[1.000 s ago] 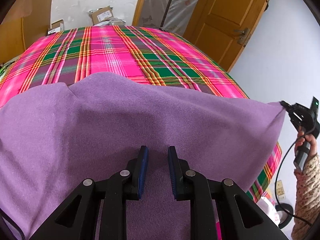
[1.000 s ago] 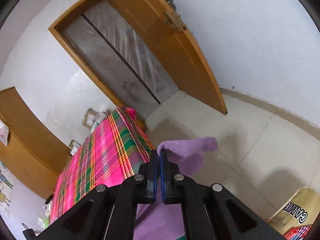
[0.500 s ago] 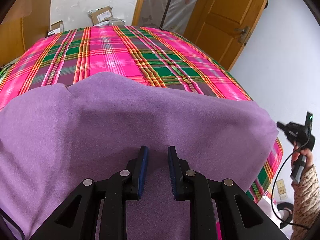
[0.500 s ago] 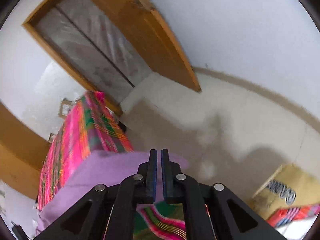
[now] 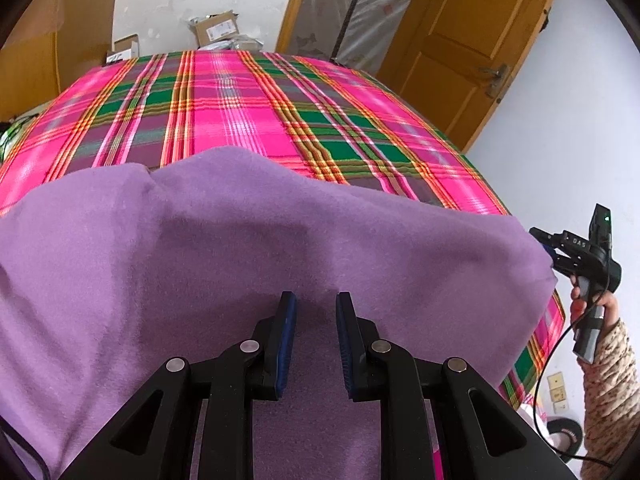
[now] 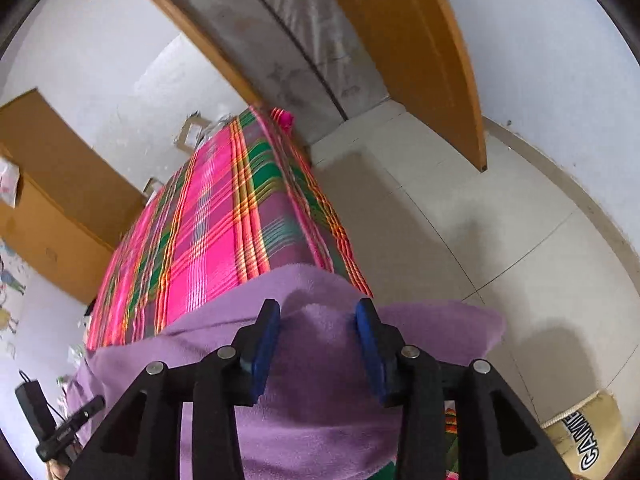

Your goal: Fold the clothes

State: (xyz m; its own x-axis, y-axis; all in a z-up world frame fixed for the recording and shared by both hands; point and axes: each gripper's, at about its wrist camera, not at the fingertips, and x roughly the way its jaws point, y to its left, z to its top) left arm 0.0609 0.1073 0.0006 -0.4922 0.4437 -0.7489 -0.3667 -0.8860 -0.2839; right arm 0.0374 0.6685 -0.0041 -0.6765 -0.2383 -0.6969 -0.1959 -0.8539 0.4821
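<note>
The purple cloth (image 5: 248, 256) lies on the plaid bed (image 5: 248, 96). The left gripper (image 5: 316, 320) hangs over it, fingers apart. The right gripper (image 6: 318, 320) has just been opening, with cloth under its loose fingers (image 6: 266, 332).

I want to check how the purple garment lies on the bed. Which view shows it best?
The left wrist view: the purple garment spreads across the near end of the plaid bedspread, both far corners visible. The right wrist view shows only its right-hand corner by the bed edge.
</note>
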